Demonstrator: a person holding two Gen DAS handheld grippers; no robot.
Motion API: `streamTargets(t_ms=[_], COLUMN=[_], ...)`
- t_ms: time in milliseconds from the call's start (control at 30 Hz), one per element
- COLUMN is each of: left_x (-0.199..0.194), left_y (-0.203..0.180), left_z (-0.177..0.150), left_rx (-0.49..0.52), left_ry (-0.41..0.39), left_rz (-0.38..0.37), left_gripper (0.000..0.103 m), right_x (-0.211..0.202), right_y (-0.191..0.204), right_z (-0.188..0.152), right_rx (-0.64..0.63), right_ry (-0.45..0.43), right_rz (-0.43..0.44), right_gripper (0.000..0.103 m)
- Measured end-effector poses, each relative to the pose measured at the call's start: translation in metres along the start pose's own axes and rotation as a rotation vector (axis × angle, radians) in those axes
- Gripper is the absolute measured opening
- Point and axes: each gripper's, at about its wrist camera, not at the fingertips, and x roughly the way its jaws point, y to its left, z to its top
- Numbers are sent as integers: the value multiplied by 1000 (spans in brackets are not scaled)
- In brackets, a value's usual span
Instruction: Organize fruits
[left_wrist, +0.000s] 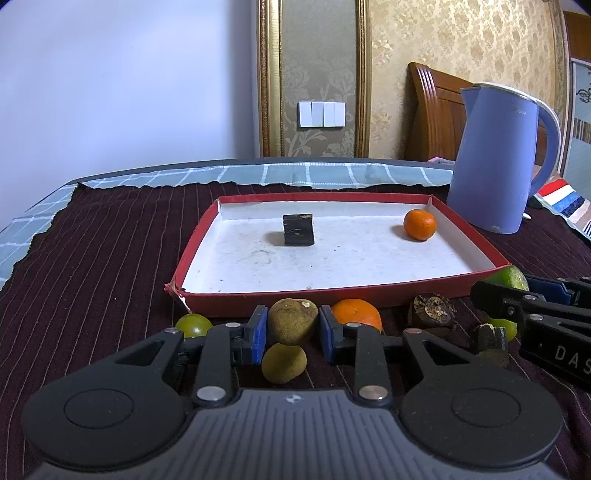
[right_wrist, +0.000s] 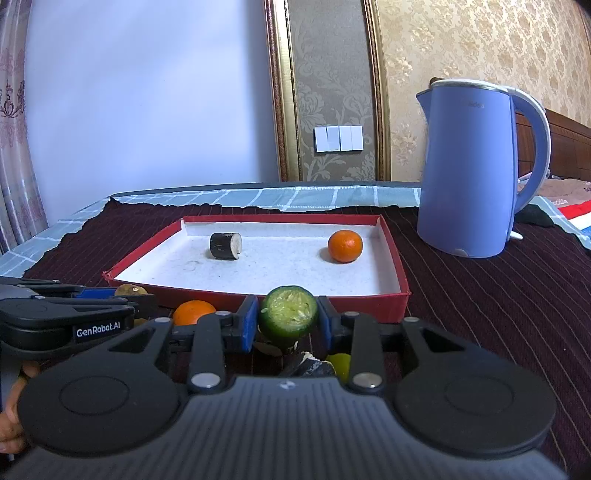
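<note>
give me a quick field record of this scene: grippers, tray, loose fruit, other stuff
left gripper: shut on a brownish-green fruit
right gripper: shut on a cut green fruit
tray: red rim, white inside, holds a small orange and a dark cylinder piece
loose fruit: orange, small green fruit, yellowish fruit in front of tray
kettle: blue, right of tray
surface: dark striped cloth

Blue kettle (right_wrist: 469, 173) on striped dark cloth (right_wrist: 498, 314); white wall switches (right_wrist: 338, 138) left, behind kettle
</note>
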Motion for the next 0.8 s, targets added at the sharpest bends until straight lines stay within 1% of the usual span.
streamTargets(t_ms=[533, 800], left_x=[4, 8], left_y=[-5, -10], left_z=[5, 11], left_rx=[19, 39], left_ry=[-1, -6], left_rz=[3, 0], left_gripper=[29, 29], right_x=[5, 12], right_y=[1, 1], right_z=[1, 8], right_rx=[-4, -16], right_ry=[3, 6], right_rz=[-3, -8], right_gripper=[32, 32])
